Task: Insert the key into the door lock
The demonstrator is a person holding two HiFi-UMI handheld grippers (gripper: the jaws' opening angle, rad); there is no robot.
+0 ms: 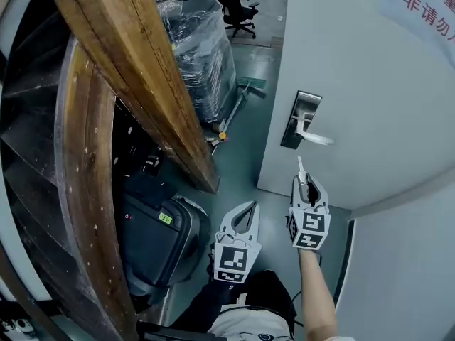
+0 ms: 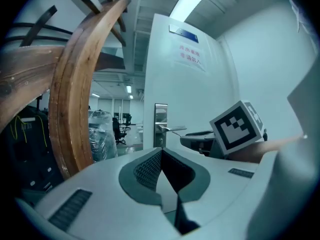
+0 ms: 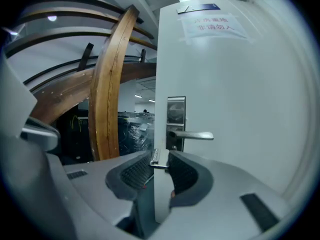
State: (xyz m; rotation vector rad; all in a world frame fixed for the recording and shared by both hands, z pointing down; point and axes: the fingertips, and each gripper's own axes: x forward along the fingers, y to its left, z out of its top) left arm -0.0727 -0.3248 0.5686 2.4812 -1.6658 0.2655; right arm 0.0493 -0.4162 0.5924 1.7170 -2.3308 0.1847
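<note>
A metal lock plate (image 1: 298,119) with a lever handle (image 1: 313,138) sits on the white door (image 1: 370,84). My right gripper (image 1: 306,188) is just below the handle and short of the door. It is shut on a thin pale key (image 1: 301,168) that points up toward the lock. In the right gripper view the key (image 3: 156,159) stands pinched between the pads, with the lock plate (image 3: 175,121) straight ahead. My left gripper (image 1: 248,208) hangs lower and to the left, shut with nothing in it; in its own view the left gripper (image 2: 161,151) has its tips together.
A big curved wooden beam (image 1: 135,69) rises at the left of the door. Behind it are a plastic-wrapped stack (image 1: 199,48) and an office chair (image 1: 234,9). A dark case (image 1: 153,236) lies on the floor by my left side. A red-lettered notice (image 1: 426,6) is on the door.
</note>
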